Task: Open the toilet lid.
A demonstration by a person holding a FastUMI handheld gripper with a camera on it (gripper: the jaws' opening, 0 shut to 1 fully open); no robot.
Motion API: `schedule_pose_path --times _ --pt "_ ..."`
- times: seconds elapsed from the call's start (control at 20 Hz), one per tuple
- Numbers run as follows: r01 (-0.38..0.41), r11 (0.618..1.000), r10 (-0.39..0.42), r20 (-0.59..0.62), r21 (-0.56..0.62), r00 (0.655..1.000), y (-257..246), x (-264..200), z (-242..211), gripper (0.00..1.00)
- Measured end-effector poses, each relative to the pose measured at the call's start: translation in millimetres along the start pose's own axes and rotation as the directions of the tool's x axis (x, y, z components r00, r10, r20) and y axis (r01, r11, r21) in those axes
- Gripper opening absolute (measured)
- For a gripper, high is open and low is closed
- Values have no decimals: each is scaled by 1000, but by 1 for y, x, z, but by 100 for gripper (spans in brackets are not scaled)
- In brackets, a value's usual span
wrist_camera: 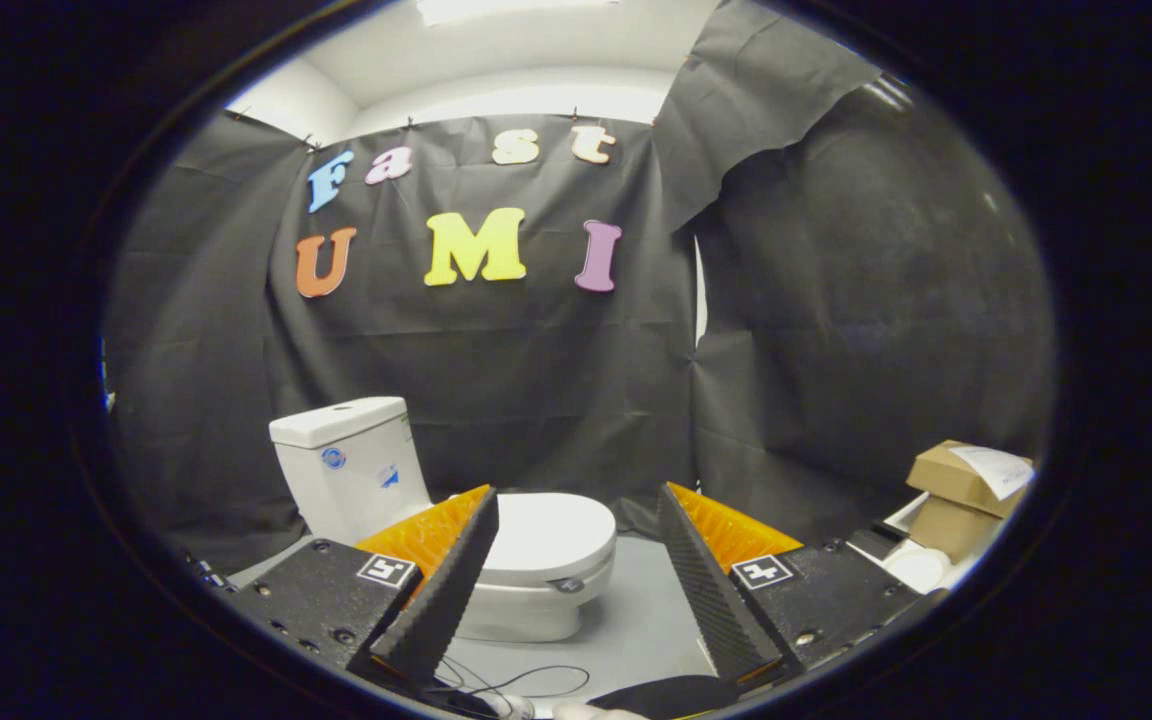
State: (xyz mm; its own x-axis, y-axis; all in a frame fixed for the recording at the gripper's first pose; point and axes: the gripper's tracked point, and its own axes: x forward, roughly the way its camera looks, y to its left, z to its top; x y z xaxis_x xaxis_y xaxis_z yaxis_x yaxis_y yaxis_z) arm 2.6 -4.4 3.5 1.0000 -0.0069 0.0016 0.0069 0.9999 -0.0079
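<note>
From the gripper view, the gripper [576, 520] has its two fingers spread wide apart, with nothing between them but open air and floor. The left finger [446, 590] slants up across the near side of the toilet bowl, while the right finger [706, 590] stands clear of it, off to the right. Neither finger touches anything.

The toilet [496, 540] sits beyond the fingers, a little to the left of the gap between them, on a pale grey floor [636, 620]. Its lid [551, 535] lies flat down over the bowl — closed — with its rounded front end pointing toward the right finger. The tank [351, 465] rises behind and to the left of the lid, upright, with a small round sticker and a second small mark on its side; what they say is too small to tell.

Black cloth [536, 380] hangs behind the toilet as the back wall and folds round to the right side. Well to the right, beyond the right finger, two brown cardboard boxes [961, 495] are stacked, one on the other, with a white sheet of paper [996, 470] lying on the top one. Just ahead of the fingers' bases a thin dark cable [526, 685] loops on the floor.
</note>
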Motion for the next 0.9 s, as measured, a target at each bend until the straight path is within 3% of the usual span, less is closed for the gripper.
schedule_pose_path --times 0.3,0.6,0.9 --pt "-45 999 45 -10 18 999 21 43 14 100" --pt "-62 995 63 -6 73 998 32 125 19 100" --pt "-80 966 98 -60 248 993 29 206 -25 100"
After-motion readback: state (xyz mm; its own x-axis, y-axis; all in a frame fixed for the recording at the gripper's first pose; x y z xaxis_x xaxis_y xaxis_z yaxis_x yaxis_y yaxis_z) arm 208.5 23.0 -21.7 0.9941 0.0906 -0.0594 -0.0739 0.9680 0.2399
